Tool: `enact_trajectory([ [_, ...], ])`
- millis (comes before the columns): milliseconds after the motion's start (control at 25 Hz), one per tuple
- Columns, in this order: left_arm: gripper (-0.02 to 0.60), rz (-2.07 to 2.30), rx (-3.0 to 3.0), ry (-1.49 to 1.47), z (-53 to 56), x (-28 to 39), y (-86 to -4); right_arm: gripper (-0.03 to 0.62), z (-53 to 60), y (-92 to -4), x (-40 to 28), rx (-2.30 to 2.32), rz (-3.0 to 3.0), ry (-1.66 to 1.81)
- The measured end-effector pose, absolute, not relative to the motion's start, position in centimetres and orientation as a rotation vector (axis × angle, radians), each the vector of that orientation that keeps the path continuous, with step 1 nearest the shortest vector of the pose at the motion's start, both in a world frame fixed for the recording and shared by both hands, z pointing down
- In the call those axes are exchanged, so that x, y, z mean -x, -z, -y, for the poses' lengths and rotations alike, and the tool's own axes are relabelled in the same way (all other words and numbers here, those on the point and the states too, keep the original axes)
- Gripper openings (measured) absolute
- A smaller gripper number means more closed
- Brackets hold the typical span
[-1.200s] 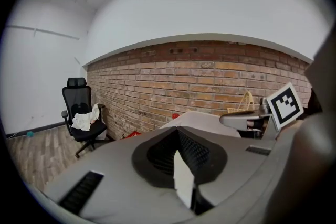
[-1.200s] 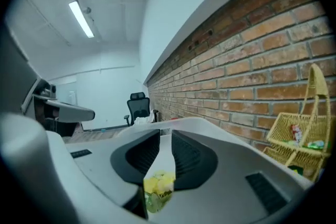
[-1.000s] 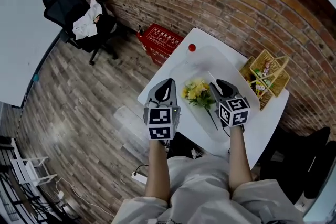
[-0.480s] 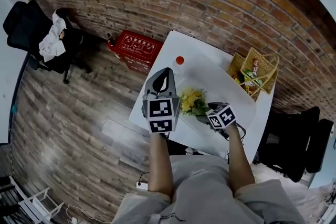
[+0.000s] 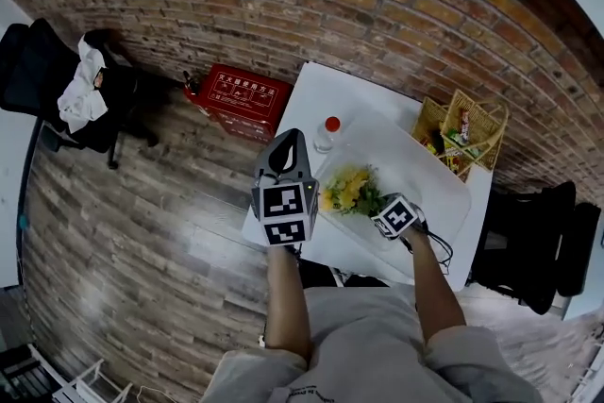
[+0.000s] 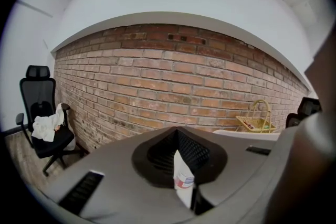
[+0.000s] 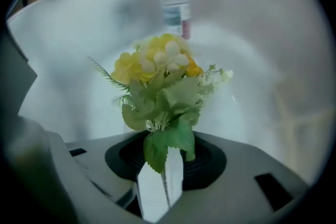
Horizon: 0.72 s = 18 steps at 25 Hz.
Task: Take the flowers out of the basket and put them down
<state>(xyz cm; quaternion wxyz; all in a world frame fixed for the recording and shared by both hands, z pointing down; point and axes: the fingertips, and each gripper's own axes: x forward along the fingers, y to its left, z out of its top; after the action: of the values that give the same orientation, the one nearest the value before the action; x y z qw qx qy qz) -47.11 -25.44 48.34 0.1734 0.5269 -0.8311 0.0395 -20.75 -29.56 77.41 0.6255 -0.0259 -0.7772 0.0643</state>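
Note:
A bunch of yellow flowers (image 5: 347, 191) with green leaves lies on a long white tray (image 5: 429, 175) on the white table. My right gripper (image 5: 382, 210) is at the stem end. In the right gripper view the flowers (image 7: 157, 68) point away and their thin stem runs between the pads of the right gripper (image 7: 165, 186); the jaws are closing and the pads sit against the stem. The wicker basket (image 5: 462, 135) stands at the table's far right, with small items left in it. My left gripper (image 5: 286, 142) hangs above the table's left edge, shut and empty.
A clear bottle with a red cap (image 5: 327, 132) stands just beyond the flowers. A red box (image 5: 241, 94) sits on the wood floor by the brick wall. One black chair (image 5: 47, 80) is far left, another (image 5: 538, 241) behind the table's right end.
The right gripper has dropped low to the tray at the flowers' stem end. The left gripper stays raised. The view has shifted, and the bottle shows in full.

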Motion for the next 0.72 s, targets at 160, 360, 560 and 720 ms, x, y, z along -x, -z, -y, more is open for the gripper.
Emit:
enact_trajectory([
  [160, 0.023, 2.322, -1.583, -0.169, 27.1, 46.4, -48.6, 0.097, 28.7, -77.4, 20.5, 0.086, 1.789, -0.181],
  [360, 0.023, 2.278, -1.631, -0.170, 29.3, 46.0, -49.7, 0.082, 30.7, -72.6, 22.0, 0.003, 1.914, -0.183],
  [560, 0.023, 2.281, -1.654, -0.150, 29.1, 46.0, -49.3, 0.076, 32.8, -66.3, 22.4, -0.207, 2.074, -0.182],
  [720, 0.023, 2.305, -1.669, -0.109, 26.2, 45.6, -47.9, 0.077, 32.3, -59.5, 22.0, -0.413, 2.235, -0.190],
])
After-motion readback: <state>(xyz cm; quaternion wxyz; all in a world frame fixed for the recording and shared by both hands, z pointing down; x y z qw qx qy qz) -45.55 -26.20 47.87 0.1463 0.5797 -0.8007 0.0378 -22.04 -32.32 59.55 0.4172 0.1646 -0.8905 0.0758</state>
